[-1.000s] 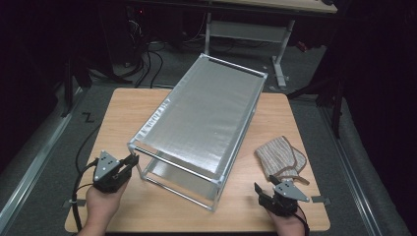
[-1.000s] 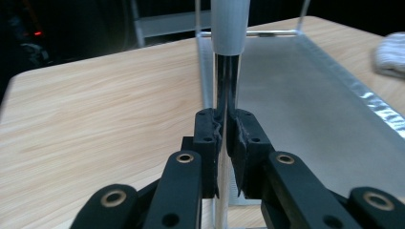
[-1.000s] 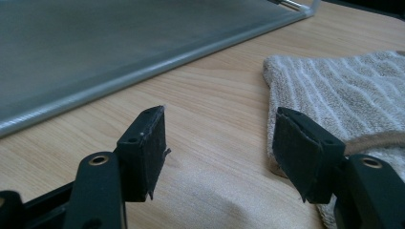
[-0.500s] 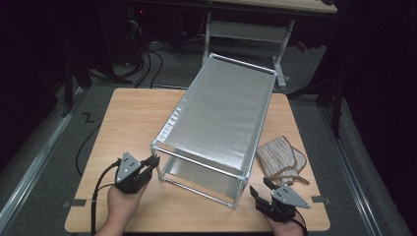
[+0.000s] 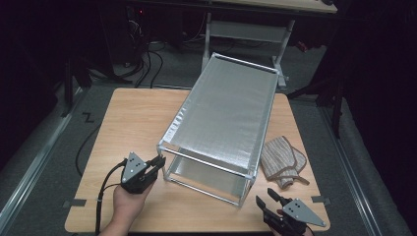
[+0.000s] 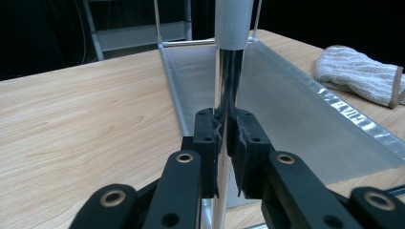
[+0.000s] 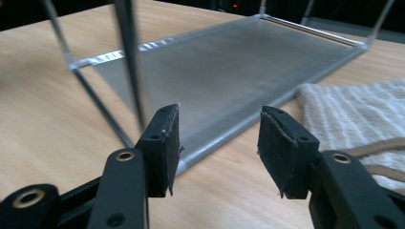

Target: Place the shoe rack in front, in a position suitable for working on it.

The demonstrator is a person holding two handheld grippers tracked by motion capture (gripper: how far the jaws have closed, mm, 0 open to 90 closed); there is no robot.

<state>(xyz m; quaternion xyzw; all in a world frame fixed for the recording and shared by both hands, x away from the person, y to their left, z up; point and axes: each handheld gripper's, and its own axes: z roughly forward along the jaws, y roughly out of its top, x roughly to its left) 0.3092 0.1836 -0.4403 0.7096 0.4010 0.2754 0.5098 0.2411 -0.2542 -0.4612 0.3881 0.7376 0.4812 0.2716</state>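
On the wooden counter [image 5: 133, 123] stands a metal-framed rack [image 5: 223, 115] with two shelves of silver mesh fabric, and its long axis runs from the person's edge away toward the far right corner, so one short end faces the person. The left tool [image 5: 158, 162] is closed on the near left upright post [image 6: 228, 81] of this rack: in the left gripper view the two black pads press the shiny tube from both sides, a little below its grey plastic cap. The right tool [image 5: 267, 200] is not holding anything. In the right gripper view its jaws have just been closing but stand apart, with only bare counter and the edge of the lower shelf [image 7: 239, 71] seen between them, and no part of the frame is touched. The near right post [image 5: 242, 189] of the rack lies just ahead of this tool and to its left; in the right gripper view a thin post [image 7: 130, 57] rises left of the left pad, outside the gap. I judge that the coming move depends on this offset: the right hand must shift toward the left and a bit forward so the post comes between the pads, and then both hands can carry or turn the rack together. The right hand is the nearer one to that corner. A striped cloth mitt [image 5: 282, 158] lies on the counter just beside the right side of the rack, near the right tool but apart from it.
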